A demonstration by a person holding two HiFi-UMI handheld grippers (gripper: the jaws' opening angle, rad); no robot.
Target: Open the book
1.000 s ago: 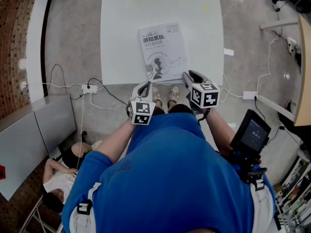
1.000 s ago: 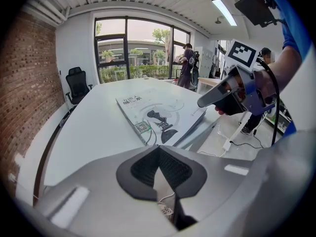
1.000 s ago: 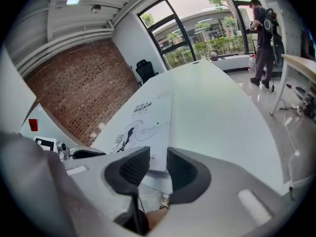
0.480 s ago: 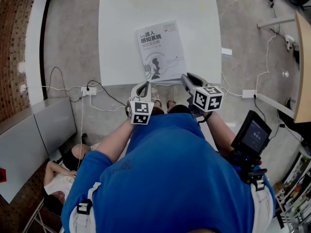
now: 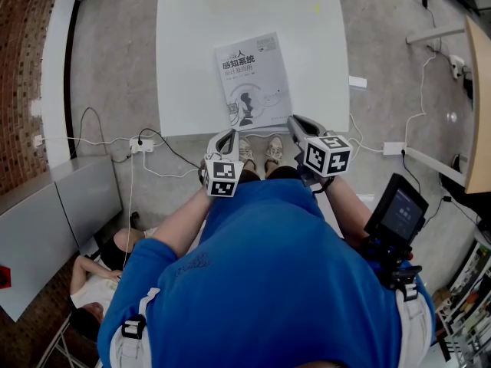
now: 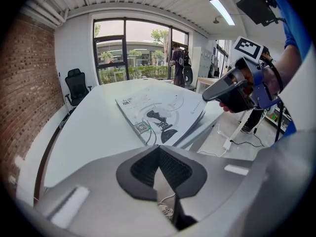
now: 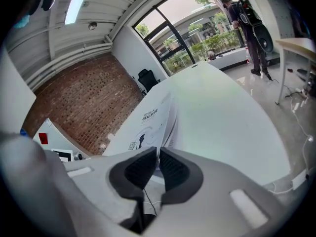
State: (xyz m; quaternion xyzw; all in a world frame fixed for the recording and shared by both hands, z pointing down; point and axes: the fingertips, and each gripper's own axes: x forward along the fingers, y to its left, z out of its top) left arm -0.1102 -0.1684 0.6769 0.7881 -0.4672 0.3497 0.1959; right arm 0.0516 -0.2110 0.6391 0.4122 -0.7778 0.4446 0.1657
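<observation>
Risk at this stage: the right gripper (image 5: 294, 120), jaws closing to a narrow gap over the cover edge at the book's (image 5: 253, 79) near right corner, may lose the thin edge or lift several leaves at once. With the left gripper (image 5: 228, 134) short of the table (image 5: 192, 29), jaws together and empty, the unpinned book may also be dragged off the near edge. The book lies closed, cover up, just inside that edge, its long axis running away from the person, title end far and tipped slightly left, spine left.

Closing fingers (image 7: 139, 169) around book (image 7: 149, 116) edge
</observation>
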